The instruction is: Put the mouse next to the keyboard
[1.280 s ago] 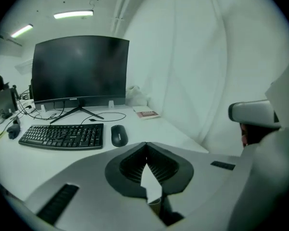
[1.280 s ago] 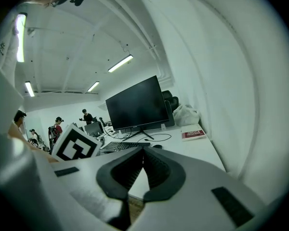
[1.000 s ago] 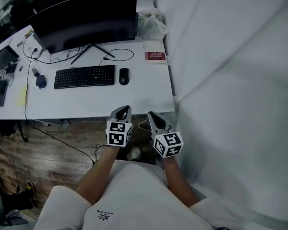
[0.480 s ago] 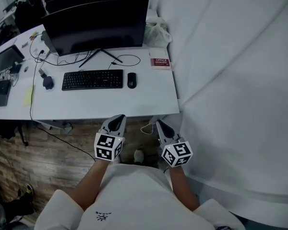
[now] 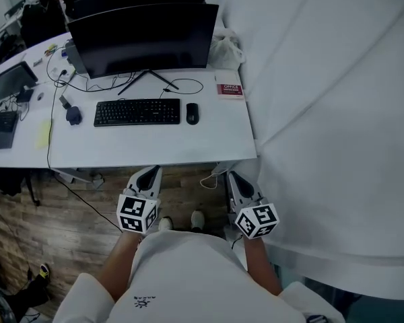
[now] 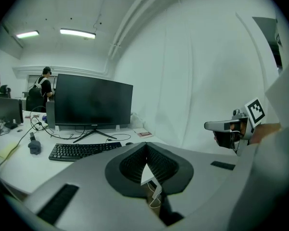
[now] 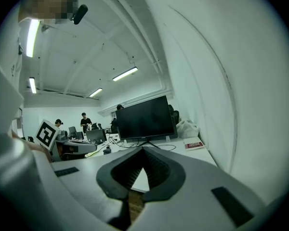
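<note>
- Head view: the black computer mouse (image 5: 192, 113) already lies just right of the black keyboard (image 5: 137, 112) on the white desk (image 5: 155, 147), in front of the dark monitor (image 5: 145, 36). The placing looks done, so the step in hand is standing back. To do it well, keep both tools low and clear of the desk edge and leave the mouse alone.
- Head view, against the earlier frames: the left gripper (image 5: 150, 173) and right gripper (image 5: 237, 180) have drawn back. A second ago their tips overlapped the desk's front edge; now they hang over the wooden floor (image 5: 87, 207). Mouse and keyboard have not shifted relative to each other.
- Left gripper view: the left gripper (image 6: 145, 147) has its jaws pressed together with nothing between them. Far ahead, the keyboard (image 6: 84, 149) and the mouse (image 6: 129, 143) sit side by side.
- Right gripper view: the right gripper (image 7: 143, 150) is likewise pinched together and empty. It faces the monitor (image 7: 144, 117) and a red booklet (image 7: 193, 144). The mouse cannot be made out here.
</note>
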Available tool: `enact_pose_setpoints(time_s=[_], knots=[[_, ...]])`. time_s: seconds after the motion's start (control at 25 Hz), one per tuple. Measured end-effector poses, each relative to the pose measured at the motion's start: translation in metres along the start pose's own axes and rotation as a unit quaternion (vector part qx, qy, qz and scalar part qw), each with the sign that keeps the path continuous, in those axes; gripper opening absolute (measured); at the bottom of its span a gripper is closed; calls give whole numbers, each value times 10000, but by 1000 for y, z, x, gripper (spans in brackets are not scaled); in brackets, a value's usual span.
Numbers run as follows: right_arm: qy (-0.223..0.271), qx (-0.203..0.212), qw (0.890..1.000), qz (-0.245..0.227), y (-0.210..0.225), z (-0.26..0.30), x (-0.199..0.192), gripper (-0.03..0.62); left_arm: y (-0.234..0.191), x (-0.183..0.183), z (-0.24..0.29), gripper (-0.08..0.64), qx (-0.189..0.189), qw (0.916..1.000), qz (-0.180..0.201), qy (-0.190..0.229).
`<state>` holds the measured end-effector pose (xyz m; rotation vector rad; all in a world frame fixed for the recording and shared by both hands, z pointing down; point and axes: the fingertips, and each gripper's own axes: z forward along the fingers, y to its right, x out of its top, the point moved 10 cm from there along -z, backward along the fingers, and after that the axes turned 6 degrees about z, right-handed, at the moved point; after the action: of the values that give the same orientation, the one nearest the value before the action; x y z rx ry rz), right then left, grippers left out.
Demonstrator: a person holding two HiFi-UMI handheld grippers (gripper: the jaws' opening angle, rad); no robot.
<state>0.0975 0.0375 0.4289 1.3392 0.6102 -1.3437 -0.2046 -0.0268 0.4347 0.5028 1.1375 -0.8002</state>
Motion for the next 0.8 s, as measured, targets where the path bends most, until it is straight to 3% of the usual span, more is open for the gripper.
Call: enact_pose_setpoints(time_s=[0.8], knots=[[-73, -62, 10000, -7, 2, 15, -5, 17, -10, -8, 13, 11, 62, 9997, -223, -47]])
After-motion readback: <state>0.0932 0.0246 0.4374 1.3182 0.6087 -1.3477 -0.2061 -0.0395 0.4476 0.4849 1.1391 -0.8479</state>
